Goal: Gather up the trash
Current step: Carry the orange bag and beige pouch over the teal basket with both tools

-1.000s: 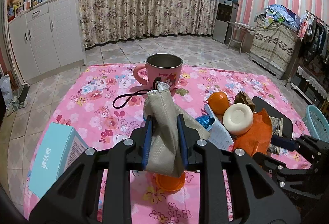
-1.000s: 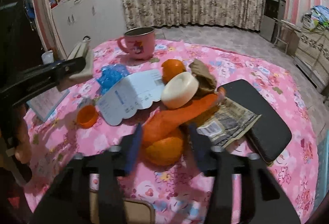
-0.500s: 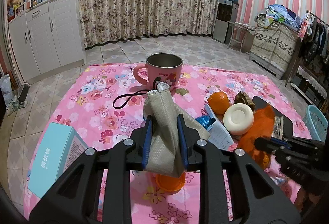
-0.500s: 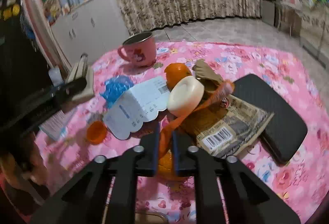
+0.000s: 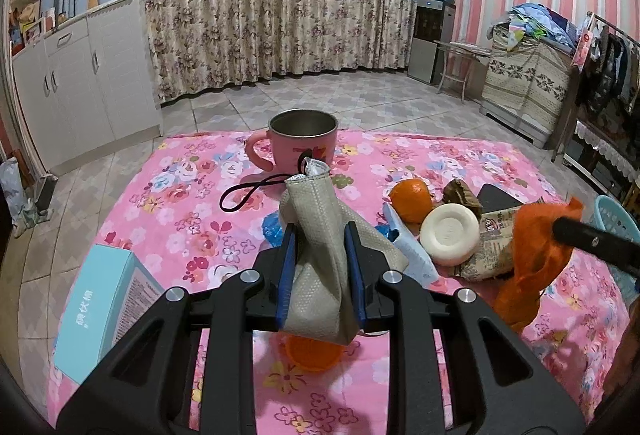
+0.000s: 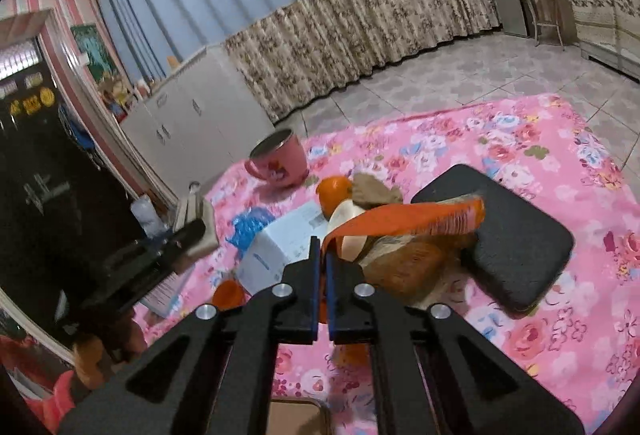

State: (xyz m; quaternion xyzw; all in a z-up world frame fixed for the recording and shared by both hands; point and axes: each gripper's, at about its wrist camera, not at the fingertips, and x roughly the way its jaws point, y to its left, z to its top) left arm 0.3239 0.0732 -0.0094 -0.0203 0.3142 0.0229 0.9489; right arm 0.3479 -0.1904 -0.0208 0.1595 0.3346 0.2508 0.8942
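Note:
My left gripper (image 5: pixel 320 243) is shut on a grey woven pouch (image 5: pixel 320 231), held upright above the pink floral table (image 5: pixel 180 203); it also shows in the right wrist view (image 6: pixel 196 223). My right gripper (image 6: pixel 322 249) is shut on an orange plastic bag (image 6: pixel 404 221) and holds it lifted above the pile; the bag hangs at the right in the left wrist view (image 5: pixel 532 267). Under it lie a printed wrapper (image 5: pixel 490 249), a white round lid (image 5: pixel 450 235), a brown scrap (image 5: pixel 462 195), a white carton (image 6: pixel 280 247) and blue plastic (image 6: pixel 248 227).
A pink mug (image 5: pixel 298 145) stands at the back, a black cord (image 5: pixel 248 191) before it. An orange (image 5: pixel 412 195), an orange cap (image 5: pixel 314 351), a teal box (image 5: pixel 100 311) and a black pad (image 6: pixel 508 243) lie on the table. A blue basket (image 5: pixel 618 217) stands at the right.
My right gripper closed on the orange bag and lifted it up off the pile. My left gripper with the pouch has not moved.

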